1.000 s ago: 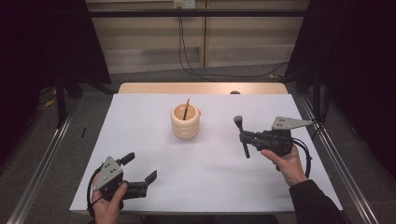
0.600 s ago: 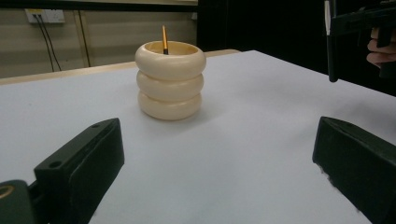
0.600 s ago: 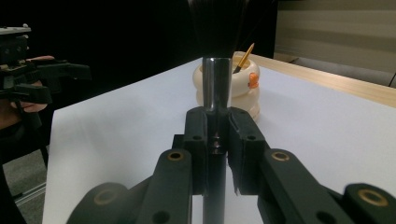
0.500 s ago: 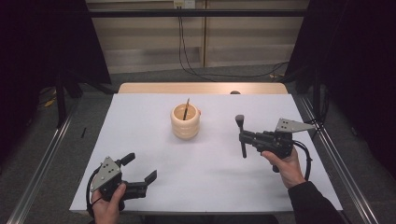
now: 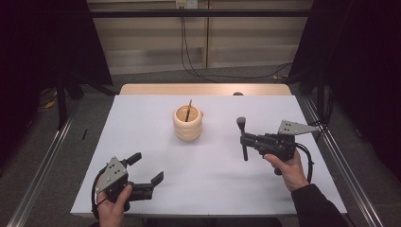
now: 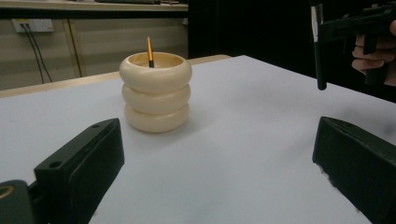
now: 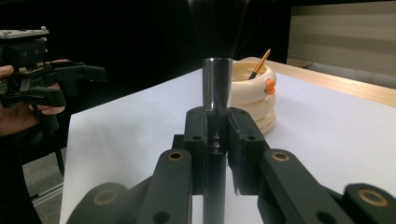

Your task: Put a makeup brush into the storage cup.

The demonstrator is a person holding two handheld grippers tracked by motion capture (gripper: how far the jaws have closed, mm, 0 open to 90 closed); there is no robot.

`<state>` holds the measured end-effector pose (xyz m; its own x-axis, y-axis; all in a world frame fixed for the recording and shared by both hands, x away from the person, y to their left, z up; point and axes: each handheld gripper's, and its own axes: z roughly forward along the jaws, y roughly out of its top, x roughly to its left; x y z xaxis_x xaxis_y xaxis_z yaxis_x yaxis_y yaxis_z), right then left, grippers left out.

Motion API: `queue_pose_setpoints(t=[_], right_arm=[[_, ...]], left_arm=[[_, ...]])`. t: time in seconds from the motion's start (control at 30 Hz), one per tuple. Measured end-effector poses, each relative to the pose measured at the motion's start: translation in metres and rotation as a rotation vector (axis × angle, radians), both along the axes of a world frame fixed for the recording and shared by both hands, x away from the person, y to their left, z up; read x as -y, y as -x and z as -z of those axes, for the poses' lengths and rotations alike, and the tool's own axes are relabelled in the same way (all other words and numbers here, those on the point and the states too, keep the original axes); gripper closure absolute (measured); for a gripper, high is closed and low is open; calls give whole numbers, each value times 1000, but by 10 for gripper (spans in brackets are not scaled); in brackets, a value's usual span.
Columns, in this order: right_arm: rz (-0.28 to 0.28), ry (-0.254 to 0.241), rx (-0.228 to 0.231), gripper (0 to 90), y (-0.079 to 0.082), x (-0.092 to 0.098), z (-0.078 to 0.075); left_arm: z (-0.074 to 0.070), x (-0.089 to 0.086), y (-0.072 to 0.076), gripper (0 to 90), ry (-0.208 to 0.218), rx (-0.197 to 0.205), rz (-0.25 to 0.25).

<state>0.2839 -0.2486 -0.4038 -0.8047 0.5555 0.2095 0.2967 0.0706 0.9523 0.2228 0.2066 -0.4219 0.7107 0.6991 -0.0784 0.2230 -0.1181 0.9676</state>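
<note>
Pinching a makeup brush (image 5: 243, 138) in my right gripper (image 5: 246, 140), right of the holder (image 5: 187, 123); my left gripper (image 5: 147, 169), nearer me, gapes empty.

A makeup brush (image 5: 243, 138) with a slim black handle, a shiny metal collar and a dark bristle tuft is clamped by its handle between the jaws of the right gripper (image 5: 244, 140). It hangs above the white table, right of centre, bristle end pointing away from the person. Well apart, to its left, stands a cream holder (image 5: 187, 124) shaped like 3 stacked rings, upright, with 1 thin orange-handled stick (image 6: 150, 52) leaning inside it.
</note>
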Motion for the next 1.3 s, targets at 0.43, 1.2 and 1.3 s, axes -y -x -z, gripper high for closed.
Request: queue_pose_setpoints(t=[0.43,1.2,1.3], right_arm=[[-42,-9,7,782,2,-10,0],[-99,-9,9,782,5,-26,3],[-109,-14,10,782,5,-28,3]], left_arm=[[-19,26,-14,15,-5,28,81],[-41,85,-26,23,10,26,217],[-43,92,-27,40,11,33,227]])
